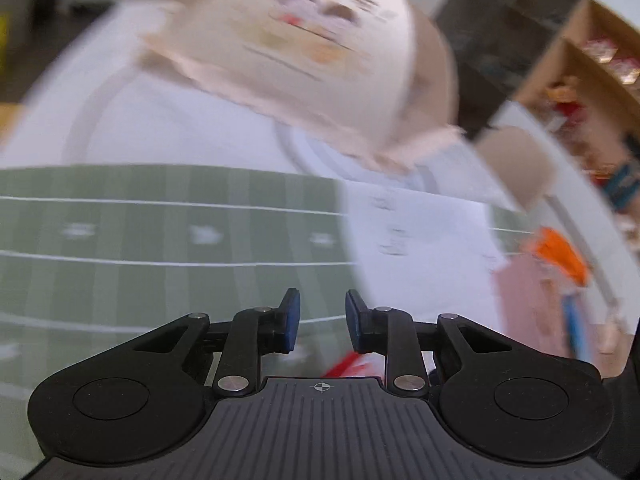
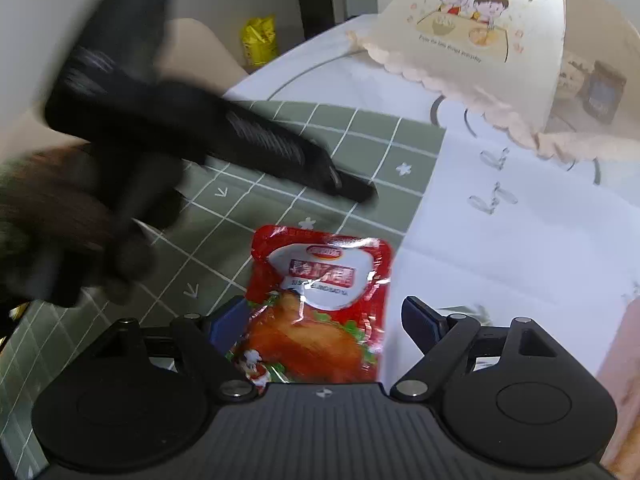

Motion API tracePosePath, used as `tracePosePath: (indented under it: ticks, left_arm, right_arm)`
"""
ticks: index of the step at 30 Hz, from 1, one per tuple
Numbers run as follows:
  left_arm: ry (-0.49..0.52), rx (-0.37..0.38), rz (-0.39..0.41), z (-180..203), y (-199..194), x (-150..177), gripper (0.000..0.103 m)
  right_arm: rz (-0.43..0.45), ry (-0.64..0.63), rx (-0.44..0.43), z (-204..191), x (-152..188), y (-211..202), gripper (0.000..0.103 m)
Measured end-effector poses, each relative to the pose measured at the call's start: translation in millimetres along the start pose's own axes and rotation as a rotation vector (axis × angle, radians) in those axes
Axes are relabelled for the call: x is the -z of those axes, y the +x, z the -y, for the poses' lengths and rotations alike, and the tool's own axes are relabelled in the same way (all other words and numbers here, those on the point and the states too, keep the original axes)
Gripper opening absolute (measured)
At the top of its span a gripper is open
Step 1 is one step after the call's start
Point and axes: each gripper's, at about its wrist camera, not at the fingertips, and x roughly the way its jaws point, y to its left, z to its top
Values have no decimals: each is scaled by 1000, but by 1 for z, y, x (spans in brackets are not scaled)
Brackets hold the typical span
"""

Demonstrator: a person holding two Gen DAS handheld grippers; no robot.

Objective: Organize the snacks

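A: Snack packet (image 2: pixel 320 308), glossy red foil with a roast-chicken print, is lying flat between the fingers of the right gripper (image 2: pixel 322 322), which are standing spread wide, not pressing it.

B: And the left gripper (image 1: pixel 322 322)?

A: Its blue pads (image 1: pixel 290 320) are sitting nearly pressed together with nothing between them, hovering over the green mat (image 1: pixel 160 232). A red corner of the packet is peeking out just below them.

B: What is lying around the packet?

A: It is straddling the mat's right edge, half on the white cloth (image 2: pixel 520 240). Beyond it, the cream food cover (image 2: pixel 480 40) with scalloped lace trim and a cartoon print is standing. Left of the packet, the blurred black left gripper is crossing over the gridded mat.
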Motion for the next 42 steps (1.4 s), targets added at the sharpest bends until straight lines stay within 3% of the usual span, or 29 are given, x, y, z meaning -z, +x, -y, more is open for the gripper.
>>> tracePosePath:
  ticks: [2, 6, 8, 10, 12, 14, 17, 22, 24, 29, 32, 36, 39, 42]
  left_arm:
    - [39, -97, 0, 5, -17, 6, 28]
    - [86, -150, -32, 17, -38, 18, 28]
    - [100, -154, -40, 25, -48, 25, 28]
    - [111, -144, -47, 31, -54, 31, 28]
    - [128, -126, -56, 43, -60, 39, 28]
    - [139, -98, -65, 55, -69, 49, 28]
    - [135, -9, -118, 75, -77, 68, 28]
    - [173, 181, -331, 111, -72, 127, 28]
    - [176, 240, -425, 123, -65, 153, 28]
    - [160, 303, -608, 141, -47, 196, 28]
    - [111, 298, -591, 139, -42, 195, 26]
    - [43, 205, -480, 126, -38, 175, 26]
    - [48, 139, -405, 123, -37, 161, 28]
    - [67, 75, -310, 125, -45, 149, 28]
  right_arm:
    - [-17, 47, 11, -3, 0, 16, 84]
    - [18, 43, 82, -22, 1, 34, 101]
    - [23, -3, 114, -30, 2, 38, 101]
    - [20, -4, 95, -29, 3, 32, 92]
    - [2, -9, 71, -26, 7, 20, 65]
    - [-24, -5, 54, -22, 19, 3, 53]
    - [-42, -43, 96, -18, 48, -25, 50]
    - [-42, -40, 205, 1, 106, -77, 50]
    - [-25, -28, 274, 10, 125, -94, 51]
    - [20, -32, 433, 22, 180, -127, 69]
    - [35, 50, 418, 21, 205, -139, 76]
    - [66, 93, 330, -6, 219, -141, 76]
    - [88, 96, 282, -24, 225, -135, 78]
    - [105, 160, 287, -19, 223, -129, 81]
